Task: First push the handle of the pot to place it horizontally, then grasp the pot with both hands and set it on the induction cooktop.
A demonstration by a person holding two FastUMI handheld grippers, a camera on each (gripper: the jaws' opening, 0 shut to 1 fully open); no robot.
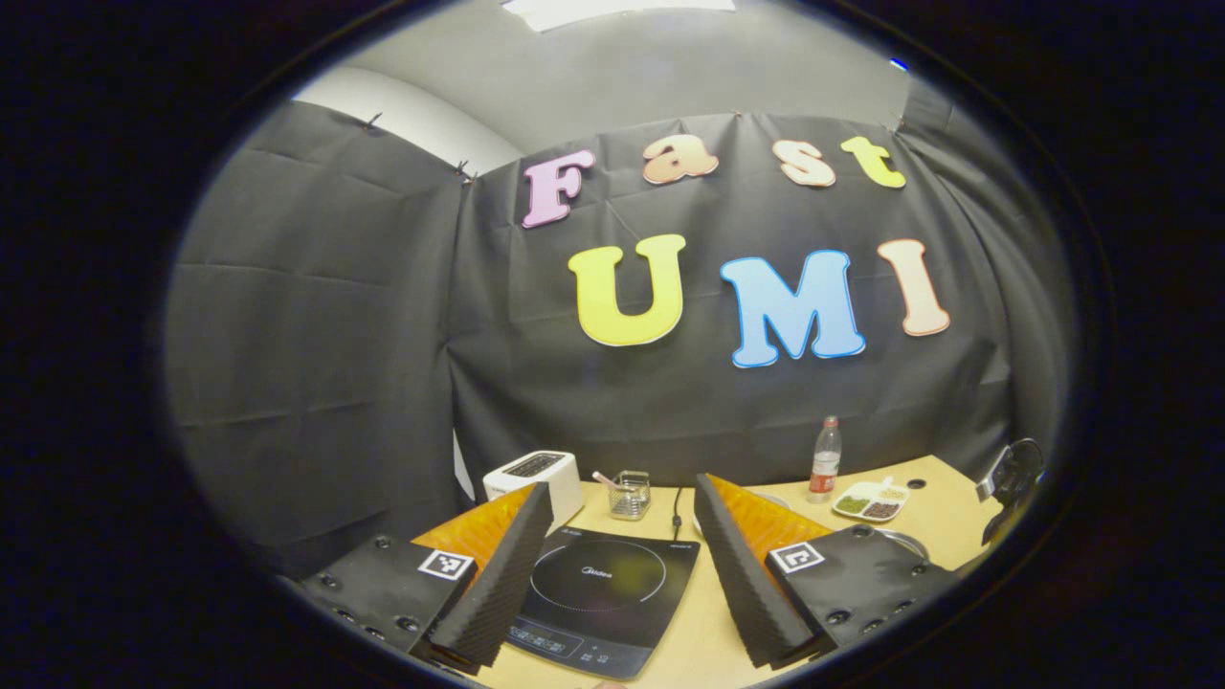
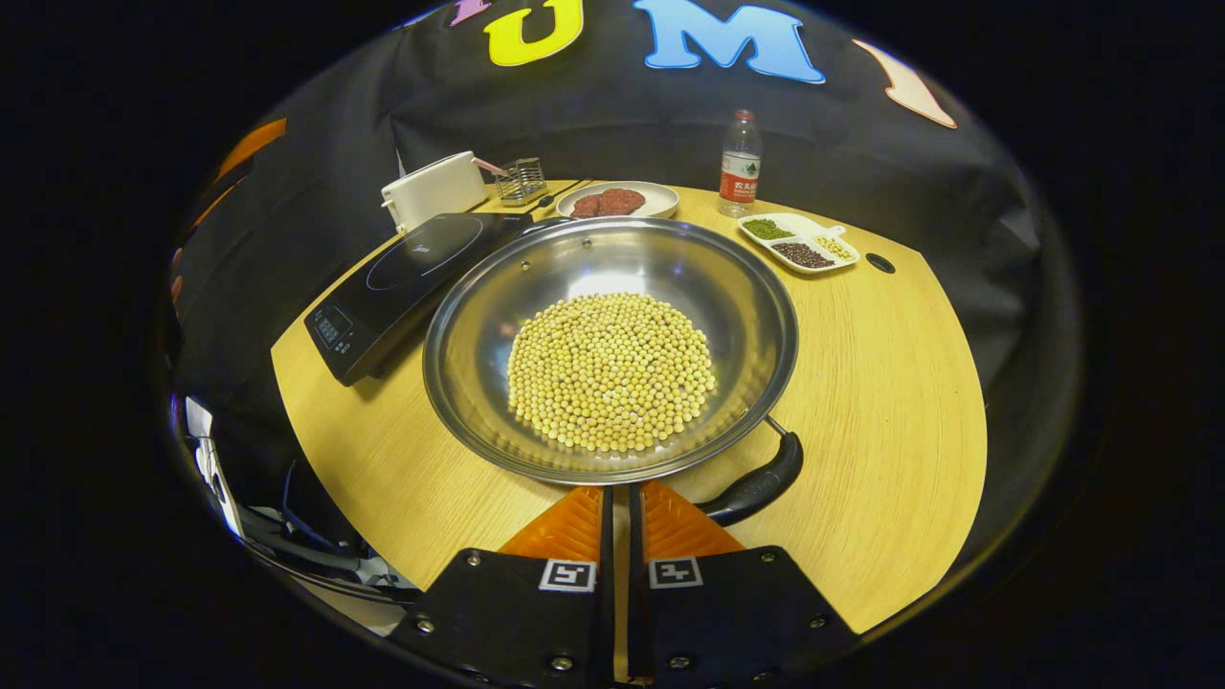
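Pot (image 2: 612, 344) full of beans (image 2: 611, 371) sits beside cooktop (image 2: 402, 277), handle (image 2: 761, 486) angled near clenched, empty right gripper (image 2: 617, 498); left gripper (image 1: 622, 565) spread wide; a hard shove risks spilling beans.

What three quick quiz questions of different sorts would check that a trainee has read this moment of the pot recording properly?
1. True or false: the pot already sits on the induction cooktop.
2. Multiple choice: in the right gripper view, the pot's handle points A) away toward the bottle, B) toward the near right, beside the right gripper, C) straight toward the toaster.
3. Fill in: the left gripper is ____, with the cooktop seen between its fingers.

Key: 1 false, the pot rests on the table beside the cooktop. 2 B. 3 open.
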